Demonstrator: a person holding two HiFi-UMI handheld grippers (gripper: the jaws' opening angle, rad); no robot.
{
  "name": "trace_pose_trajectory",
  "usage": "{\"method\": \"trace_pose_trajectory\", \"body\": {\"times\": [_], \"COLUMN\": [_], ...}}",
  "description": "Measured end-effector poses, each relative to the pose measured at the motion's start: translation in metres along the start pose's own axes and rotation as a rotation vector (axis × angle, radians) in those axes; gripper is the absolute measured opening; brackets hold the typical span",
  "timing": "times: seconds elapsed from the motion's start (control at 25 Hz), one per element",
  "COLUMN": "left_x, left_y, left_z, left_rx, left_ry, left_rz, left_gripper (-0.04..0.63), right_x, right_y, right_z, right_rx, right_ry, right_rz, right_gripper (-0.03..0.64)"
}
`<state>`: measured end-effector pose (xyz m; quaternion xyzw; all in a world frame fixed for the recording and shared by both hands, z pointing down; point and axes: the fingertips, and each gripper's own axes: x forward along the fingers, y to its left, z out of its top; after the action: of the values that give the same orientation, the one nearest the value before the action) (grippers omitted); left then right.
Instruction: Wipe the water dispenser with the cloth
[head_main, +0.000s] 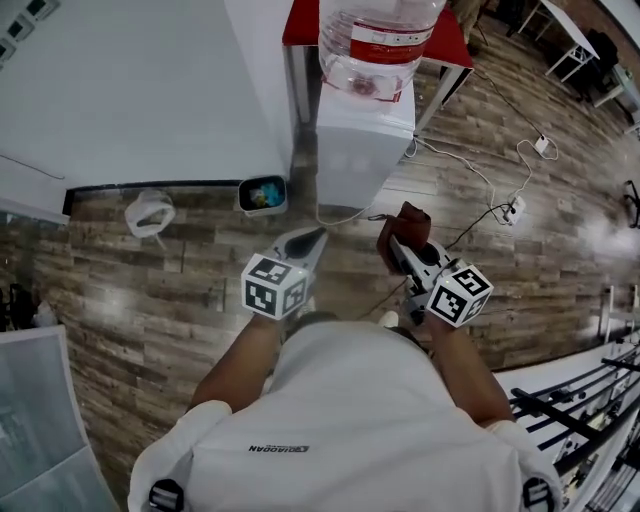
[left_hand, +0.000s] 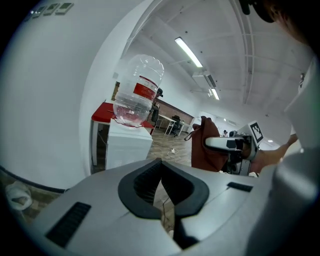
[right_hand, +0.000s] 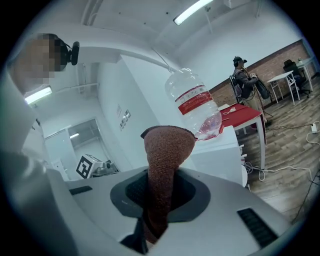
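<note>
The white water dispenser stands just ahead of me against the wall, with a clear bottle upside down on top. My right gripper is shut on a brown cloth, held a little short of the dispenser's front at the right. In the right gripper view the cloth sticks up from the jaws, with the dispenser behind it. My left gripper is shut with nothing in it and points at the dispenser's lower front. From the left gripper view I see the dispenser and the cloth.
A red table stands behind the dispenser. White cables and a power strip lie on the wooden floor to the right. A small bin and a white object sit by the wall at left. A person sits far off.
</note>
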<state>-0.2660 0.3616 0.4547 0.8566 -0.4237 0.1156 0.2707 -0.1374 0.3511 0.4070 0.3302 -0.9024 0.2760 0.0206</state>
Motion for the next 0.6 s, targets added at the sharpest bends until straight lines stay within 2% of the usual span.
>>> {"method": "trace_pose_trajectory", "body": {"times": [0.36,0.6], "left_x": [0.017,0.023], "left_y": [-0.038,-0.046], "left_z": [-0.016,-0.007], "left_rx": [0.073,0.108], "left_ry": [0.092,0.086], "left_rz": [0.002,-0.025], "left_gripper": [-0.011,-0.011], "right_x": [-0.024,-0.025], "right_y": [-0.012,-0.014], "right_z": [-0.01,-0.012], "right_rx": [-0.033,-0.081], "right_ry": [-0.018,0.002], "right_rz": [-0.014,-0.025], "right_gripper": [0.055,0.055]}}
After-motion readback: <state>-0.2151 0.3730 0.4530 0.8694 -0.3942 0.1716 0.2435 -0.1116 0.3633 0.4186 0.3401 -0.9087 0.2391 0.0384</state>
